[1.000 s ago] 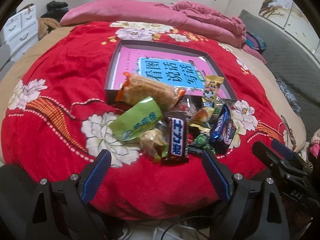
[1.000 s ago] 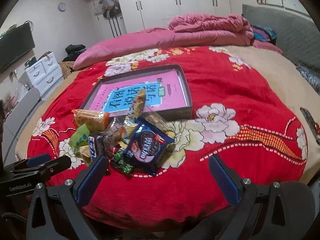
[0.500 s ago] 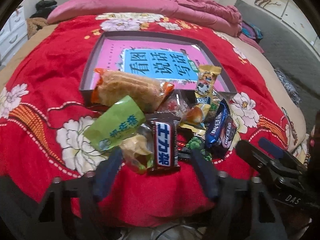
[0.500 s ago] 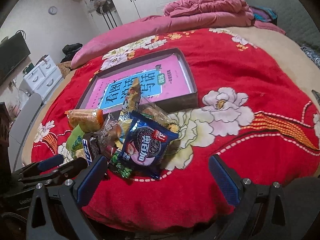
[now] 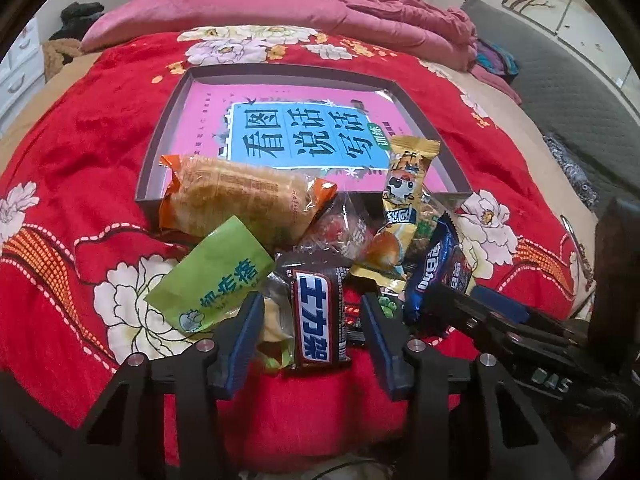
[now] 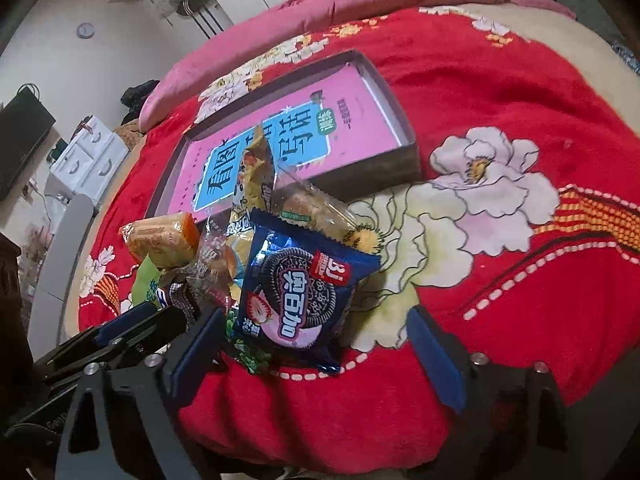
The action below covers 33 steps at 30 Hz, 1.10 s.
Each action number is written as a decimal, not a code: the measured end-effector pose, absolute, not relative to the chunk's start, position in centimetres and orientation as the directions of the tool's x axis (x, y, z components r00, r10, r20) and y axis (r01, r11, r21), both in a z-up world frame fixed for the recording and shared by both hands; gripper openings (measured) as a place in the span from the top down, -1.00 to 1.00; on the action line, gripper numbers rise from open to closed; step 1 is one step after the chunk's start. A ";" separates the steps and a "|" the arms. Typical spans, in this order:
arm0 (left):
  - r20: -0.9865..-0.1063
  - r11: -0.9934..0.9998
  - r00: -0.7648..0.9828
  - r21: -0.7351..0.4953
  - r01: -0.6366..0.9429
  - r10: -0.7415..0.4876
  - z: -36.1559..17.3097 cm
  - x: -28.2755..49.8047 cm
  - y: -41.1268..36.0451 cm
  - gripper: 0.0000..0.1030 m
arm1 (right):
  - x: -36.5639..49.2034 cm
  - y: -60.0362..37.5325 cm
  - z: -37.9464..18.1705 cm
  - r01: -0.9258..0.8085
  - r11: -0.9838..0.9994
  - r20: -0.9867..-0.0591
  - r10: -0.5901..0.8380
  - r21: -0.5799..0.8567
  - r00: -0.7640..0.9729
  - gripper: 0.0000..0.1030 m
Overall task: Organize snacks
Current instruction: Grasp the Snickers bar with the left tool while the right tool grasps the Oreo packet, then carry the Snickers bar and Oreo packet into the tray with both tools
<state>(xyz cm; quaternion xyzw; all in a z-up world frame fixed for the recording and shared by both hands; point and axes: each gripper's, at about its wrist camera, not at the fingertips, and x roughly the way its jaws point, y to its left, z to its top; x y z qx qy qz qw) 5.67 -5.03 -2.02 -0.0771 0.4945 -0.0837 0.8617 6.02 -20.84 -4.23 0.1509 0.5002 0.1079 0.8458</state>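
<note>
A pile of snacks lies on the red flowered blanket in front of a shallow dark box with a pink book inside. My left gripper is open, its fingers either side of the brown Snickers bar. Around the bar lie a green packet, an orange biscuit pack and a yellow packet. My right gripper is open around the blue Oreo packet; the box lies beyond.
Pink pillows and quilt lie at the bed's far end. White drawers stand to the left of the bed, a grey headboard or sofa to the right. The bed's near edge is under both grippers.
Both grippers moved forward to the pile. The left gripper narrowed around the Snickers bar. The right gripper closed in on the Oreo packet.
</note>
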 end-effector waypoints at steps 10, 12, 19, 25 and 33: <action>-0.851 0.967 0.463 -0.244 0.071 -0.249 -2.9 6.1 -5.4 0.30 | 7.0 -20.3 -4.4 -0.072 0.927 -0.803 0.356 0.368 0.478 -0.11; -0.854 0.967 0.457 -0.243 0.071 -0.248 -3.1 6.2 -5.5 0.35 | 7.0 -20.5 -4.3 -0.071 0.926 -0.800 0.357 0.371 0.483 -0.09; -0.852 0.962 0.451 -0.266 0.062 -0.265 -3.4 6.4 -5.2 0.43 | 6.2 -21.7 -3.5 -0.057 0.928 -0.787 0.343 0.368 0.513 -0.07; -0.834 0.950 0.463 -0.304 0.063 -0.298 -2.6 6.0 -4.6 0.43 | 5.5 -22.6 -1.9 -0.067 0.932 -0.755 0.329 0.356 0.567 -0.06; -0.793 0.937 0.514 -0.343 0.065 -0.326 -0.2 5.8 -3.5 0.43 | 6.1 -22.9 0.2 -0.106 0.944 -0.705 0.306 0.313 0.640 -0.06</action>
